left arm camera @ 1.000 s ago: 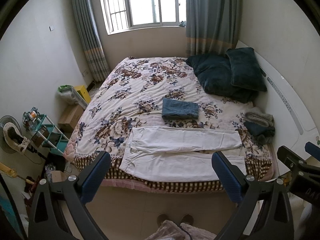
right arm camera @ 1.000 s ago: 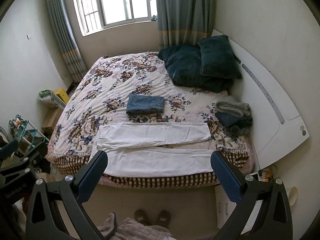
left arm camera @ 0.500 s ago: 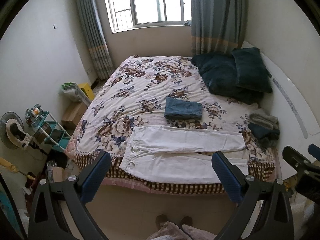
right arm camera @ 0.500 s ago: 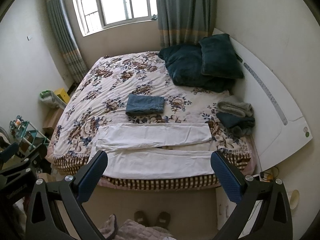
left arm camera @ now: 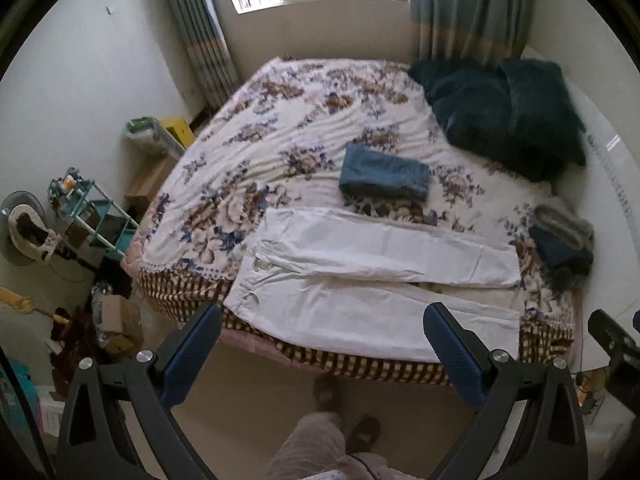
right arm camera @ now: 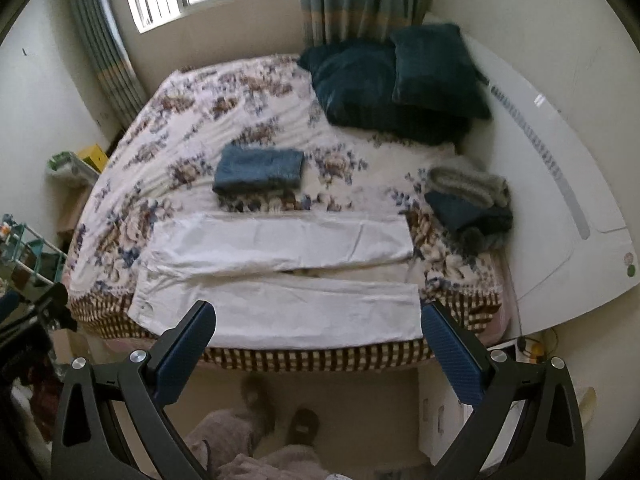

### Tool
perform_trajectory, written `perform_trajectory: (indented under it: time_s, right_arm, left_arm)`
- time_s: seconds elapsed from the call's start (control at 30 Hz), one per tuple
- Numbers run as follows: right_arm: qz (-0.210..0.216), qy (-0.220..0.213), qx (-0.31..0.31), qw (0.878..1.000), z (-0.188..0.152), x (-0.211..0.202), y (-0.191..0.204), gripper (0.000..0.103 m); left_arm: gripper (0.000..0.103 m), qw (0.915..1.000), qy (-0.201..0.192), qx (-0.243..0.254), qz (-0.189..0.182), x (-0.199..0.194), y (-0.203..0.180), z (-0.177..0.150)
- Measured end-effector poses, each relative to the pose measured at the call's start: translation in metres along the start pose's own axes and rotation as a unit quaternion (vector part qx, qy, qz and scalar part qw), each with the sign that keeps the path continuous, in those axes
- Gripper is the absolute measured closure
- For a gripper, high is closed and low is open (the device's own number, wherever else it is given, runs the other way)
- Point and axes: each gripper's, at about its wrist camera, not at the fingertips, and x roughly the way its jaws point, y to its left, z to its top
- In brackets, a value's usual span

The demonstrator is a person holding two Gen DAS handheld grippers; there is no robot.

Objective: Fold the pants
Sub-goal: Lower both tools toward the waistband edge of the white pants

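White pants (left arm camera: 372, 276) lay spread flat across the near edge of the floral quilt (left arm camera: 280, 140), legs pointing right, waistband left. We saw dark teal pillows (left arm camera: 504, 112) by the headboard and folded jeans (left arm camera: 384, 176) just beyond the pants. Our left gripper (left arm camera: 322, 332) and right gripper (right arm camera: 318, 330) hung above the floor, jaws spread wide, grasping nothing.
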Motion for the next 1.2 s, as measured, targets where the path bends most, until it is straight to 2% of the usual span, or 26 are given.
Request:
perform_trajectory:
  time_s: [0.2,0.37,0.5,0.67,0.87,0.93,1.03,1.07,1.1,1.2]
  right_arm:
    - [-0.025,0.045,0.006,0.999,0.021,0.092,-0.002,0.000]
    - [-0.026,0.087,0.036,0.995,0.055,0.180,-0.005,0.000]
    - [-0.031,0.098,0.048,0.994,0.086,0.240,0.000,0.000]
    - [-0.054,0.115,0.039,0.991,0.121,0.312,0.016,0.000]
    - [-0.064,0.144,0.011,0.987,0.148,0.410,0.023,0.000]
    - [-0.069,0.161,-0.007,0.985,0.155,0.447,0.026,0.000]
    - [-0.071,0.190,-0.050,0.978,0.162,0.508,0.033,0.000]
    - [-0.066,0.200,-0.060,0.976,0.162,0.524,0.034,0.000]
    - [-0.055,0.219,-0.077,0.971,0.164,0.549,0.038,0.000]
    - [-0.041,0.253,-0.133,0.957,0.163,0.600,0.051,0.000]
  left_arm:
    - [0.000,0.9991,0.038,0.017,0.002,0.074,-0.018,0.032]
    - [0.000,0.9969,0.065,0.044,-0.004,0.140,-0.035,0.072]
    - [0.000,0.9940,0.076,0.078,-0.015,0.192,-0.050,0.100]
    - [0.001,0.9877,0.092,0.124,-0.024,0.260,-0.073,0.133]
    - [0.000,0.9755,0.112,0.190,-0.003,0.346,-0.102,0.157]
    - [0.001,0.9694,0.116,0.216,0.009,0.377,-0.115,0.159]
    - [0.001,0.9517,0.129,0.279,0.004,0.430,-0.137,0.154]
    - [0.001,0.9423,0.134,0.307,0.003,0.448,-0.144,0.150]
    - [0.002,0.9284,0.141,0.344,0.001,0.471,-0.154,0.142]
    - [0.011,0.8983,0.171,0.405,-0.007,0.517,-0.172,0.127]
